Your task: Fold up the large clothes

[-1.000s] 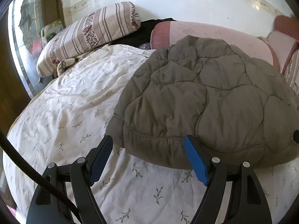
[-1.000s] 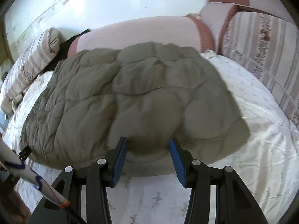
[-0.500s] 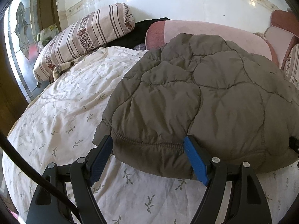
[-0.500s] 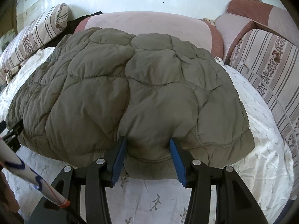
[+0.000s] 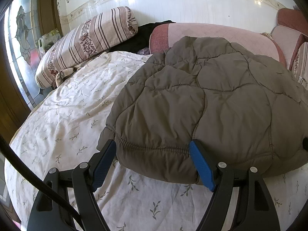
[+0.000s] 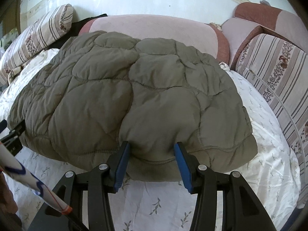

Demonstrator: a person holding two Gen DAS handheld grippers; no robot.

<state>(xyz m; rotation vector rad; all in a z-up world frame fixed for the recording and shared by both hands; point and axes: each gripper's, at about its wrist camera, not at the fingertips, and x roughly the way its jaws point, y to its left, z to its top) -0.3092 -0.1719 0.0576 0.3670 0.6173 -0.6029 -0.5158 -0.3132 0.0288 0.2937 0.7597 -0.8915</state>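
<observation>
Both grippers are pinching the near hem of the quilted jacket: the left gripper is clamping a broad bunch of the elastic-gathered hem near the jacket's left corner, its pads standing wide but pressing into the padding, while the right gripper is squeezing a narrower bunch of hem further toward the right corner. To do this fold well, the two hands are probably best lifting together and level, keeping the hem taut between them so the thick filling is not sagging or twisting, then carrying it toward the far edge of the bed; a slip seems likeliest at the wider left grip, where the puffy fabric is resisting. The jacket is lying across the middle of the bed, its far end reaching up against the pink bolster at the head edge. It is looking olive-grey, puffy, stitched in irregular rounded panels, already doubled into a thick, rounded slab.
</observation>
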